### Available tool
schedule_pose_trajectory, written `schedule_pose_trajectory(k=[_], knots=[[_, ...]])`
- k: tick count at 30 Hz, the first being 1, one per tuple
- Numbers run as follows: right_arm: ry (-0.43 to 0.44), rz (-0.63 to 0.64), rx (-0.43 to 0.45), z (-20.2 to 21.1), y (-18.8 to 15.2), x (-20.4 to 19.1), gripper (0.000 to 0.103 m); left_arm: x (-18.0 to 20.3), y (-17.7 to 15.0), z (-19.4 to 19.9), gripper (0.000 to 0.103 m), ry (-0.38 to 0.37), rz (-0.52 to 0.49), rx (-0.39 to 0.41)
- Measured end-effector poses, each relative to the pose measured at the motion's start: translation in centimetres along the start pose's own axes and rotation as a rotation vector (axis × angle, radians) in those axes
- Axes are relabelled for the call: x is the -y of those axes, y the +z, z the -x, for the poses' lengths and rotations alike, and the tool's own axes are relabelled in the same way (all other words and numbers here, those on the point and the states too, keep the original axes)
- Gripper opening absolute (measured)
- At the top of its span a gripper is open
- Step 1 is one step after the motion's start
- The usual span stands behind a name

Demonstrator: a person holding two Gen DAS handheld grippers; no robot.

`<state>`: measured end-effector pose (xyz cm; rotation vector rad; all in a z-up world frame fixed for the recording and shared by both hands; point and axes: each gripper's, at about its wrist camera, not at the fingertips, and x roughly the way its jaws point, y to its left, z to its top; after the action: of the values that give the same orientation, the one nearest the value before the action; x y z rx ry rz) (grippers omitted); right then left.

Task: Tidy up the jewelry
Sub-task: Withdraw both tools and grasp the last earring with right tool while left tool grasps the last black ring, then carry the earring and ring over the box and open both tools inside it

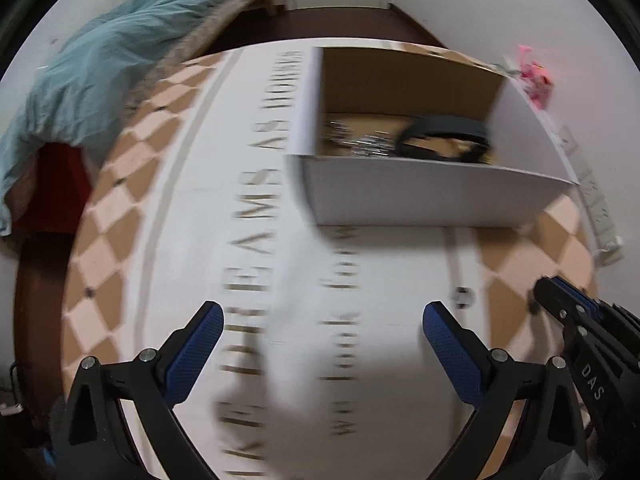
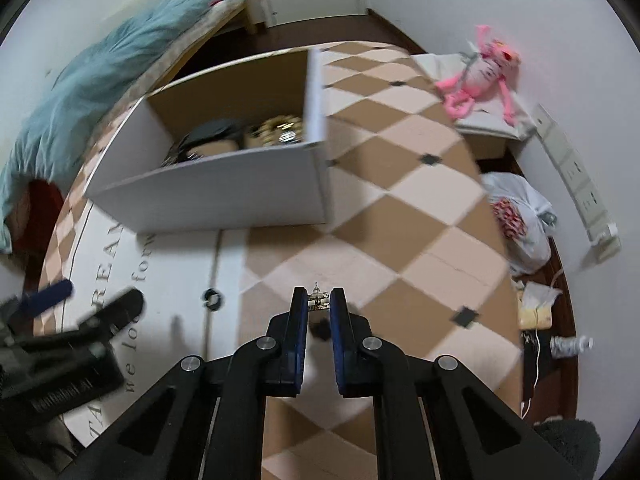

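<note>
Right claw (image 2: 319, 300) pinches a small ring (image 2: 318, 302) at its tips; lift gently, keep it clamped, carry ahead-left to the box (image 2: 224, 184). Left claw (image 1: 320, 344) gapes wide, empty.

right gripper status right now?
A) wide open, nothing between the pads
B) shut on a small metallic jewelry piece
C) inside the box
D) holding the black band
B: in the right wrist view the right gripper has its pads pinched on a small metallic jewelry piece above the mat, well short of the box.
</note>
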<state>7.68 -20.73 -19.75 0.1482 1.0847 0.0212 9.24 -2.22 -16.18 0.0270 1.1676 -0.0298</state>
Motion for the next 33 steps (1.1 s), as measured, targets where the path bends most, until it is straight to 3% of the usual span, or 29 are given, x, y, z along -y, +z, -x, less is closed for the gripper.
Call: schedule_pose_trajectory(k=[2,4,6,11,15,16,25,33], knots=[[-0.006,-0.026,0.000,0.3,0.1,1.1,0.011,1.6,-0.1,-0.1,0.101,-0.030,-0.025,0.005],[-0.018,-0.045,-0.005,0.4,0.0,2.2,0.011,3.2,-0.2,-0.2,0.093,-0.054,-0.058,0.015],[-0.029,-0.059,-0.008,0.5,-0.1,3.1,0.012,4.4,-0.3,-0.5,0.070,-0.069,-0.076,0.008],[-0.042,-0.085,-0.015,0.8,-0.5,4.7,0.012,6.5,-0.5,-1.2,0.044,-0.071,-0.132,0.004],[-0.048,-0.099,-0.016,0.9,-0.5,5.4,0.012,7.4,-0.6,-0.9,0.013,-0.084,-0.161,0.022],[-0.049,-0.102,-0.015,0.9,-0.4,5.5,0.012,7.6,-0.6,-0.8,0.010,-0.092,-0.163,0.023],[-0.013,-0.091,0.023,2.7,0.4,4.5,0.012,6.6,0.0,0.1,0.010,-0.107,-0.153,0.059],[0.073,-0.075,0.112,6.8,3.2,2.5,0.012,4.8,2.7,5.7,0.010,-0.119,-0.132,0.195]])
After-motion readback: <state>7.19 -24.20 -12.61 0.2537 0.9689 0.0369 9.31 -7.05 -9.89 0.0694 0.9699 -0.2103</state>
